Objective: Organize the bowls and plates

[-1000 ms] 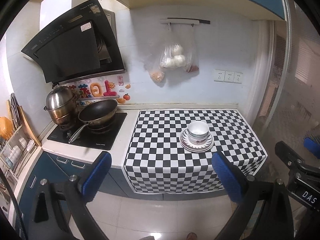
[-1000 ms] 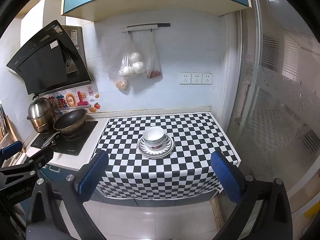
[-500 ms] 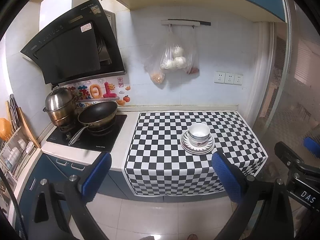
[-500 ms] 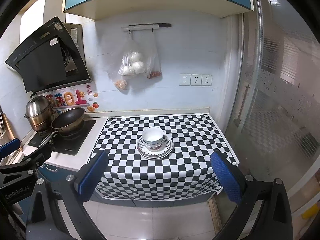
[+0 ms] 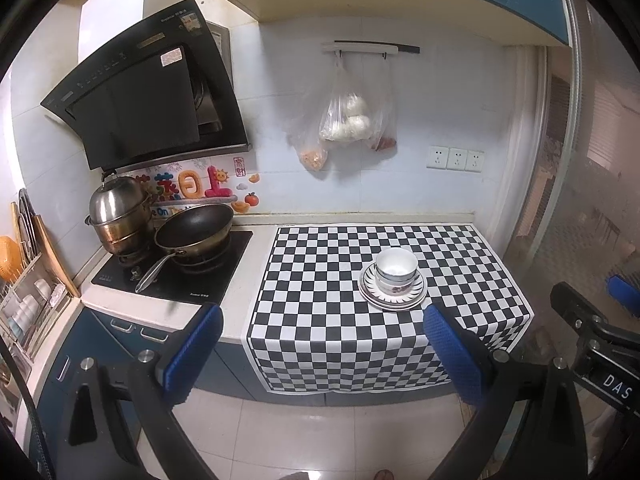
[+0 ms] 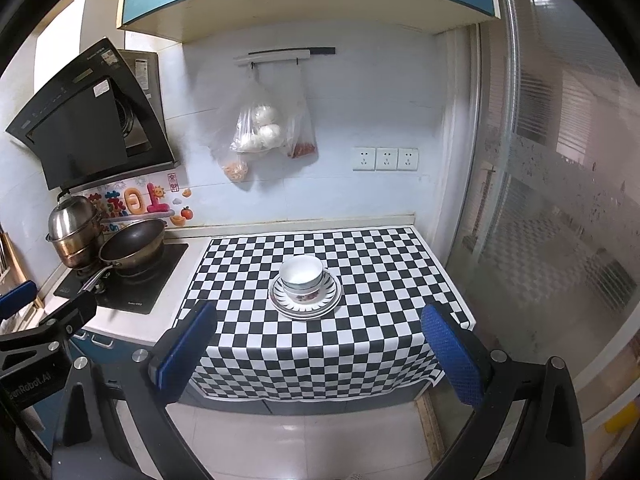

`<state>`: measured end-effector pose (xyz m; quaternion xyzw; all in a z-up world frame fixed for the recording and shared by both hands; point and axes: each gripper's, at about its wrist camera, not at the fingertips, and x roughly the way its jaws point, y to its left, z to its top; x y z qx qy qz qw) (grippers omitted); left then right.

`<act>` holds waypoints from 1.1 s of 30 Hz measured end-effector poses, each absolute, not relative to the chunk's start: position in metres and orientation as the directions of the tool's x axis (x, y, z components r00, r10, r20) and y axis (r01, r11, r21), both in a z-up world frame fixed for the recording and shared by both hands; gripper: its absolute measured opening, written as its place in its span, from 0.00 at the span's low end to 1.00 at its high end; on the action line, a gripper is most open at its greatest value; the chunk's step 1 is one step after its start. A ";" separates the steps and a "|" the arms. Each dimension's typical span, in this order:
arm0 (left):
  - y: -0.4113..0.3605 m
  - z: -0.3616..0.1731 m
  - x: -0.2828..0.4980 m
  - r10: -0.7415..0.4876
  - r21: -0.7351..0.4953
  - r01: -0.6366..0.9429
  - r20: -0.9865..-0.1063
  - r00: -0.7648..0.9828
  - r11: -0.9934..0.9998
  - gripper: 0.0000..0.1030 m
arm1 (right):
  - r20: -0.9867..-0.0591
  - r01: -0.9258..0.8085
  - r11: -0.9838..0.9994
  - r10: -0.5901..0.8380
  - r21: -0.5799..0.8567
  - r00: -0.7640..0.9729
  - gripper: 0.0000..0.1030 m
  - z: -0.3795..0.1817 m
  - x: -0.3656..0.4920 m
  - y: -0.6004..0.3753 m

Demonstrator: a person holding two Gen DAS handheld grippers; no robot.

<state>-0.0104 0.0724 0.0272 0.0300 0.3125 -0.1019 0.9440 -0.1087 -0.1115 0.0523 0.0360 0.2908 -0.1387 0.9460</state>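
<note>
Bowls (image 6: 302,278) sit nested on stacked plates (image 6: 306,304) mid-table (image 6: 360,252); looks organized. We hold left gripper (image 5: 320,356) and right gripper (image 6: 320,352) spread wide, empty, well back.

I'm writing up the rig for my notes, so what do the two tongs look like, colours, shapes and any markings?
Both look alike: black angular frames with silver bolt heads, each finger ending in a blue textured pad. The left tongs and the right tongs share this build. Seen from the other camera, the right one's body shows white letters "DAS", the left one's "enRobot.AI", both cut off. No cables or sleeves show.
</note>
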 end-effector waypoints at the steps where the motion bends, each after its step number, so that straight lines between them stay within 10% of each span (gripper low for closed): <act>1: 0.072 0.027 -0.010 -0.173 -0.006 0.211 -0.597 0.783 0.978 1.00 | -0.562 0.285 0.958 -0.244 -0.016 0.790 1.00 0.051 -0.109 -0.112; 33: 0.072 0.024 -0.007 -0.179 -0.001 0.224 -0.606 0.775 0.975 1.00 | -0.578 0.284 0.959 -0.239 -0.013 0.780 1.00 0.043 -0.110 -0.130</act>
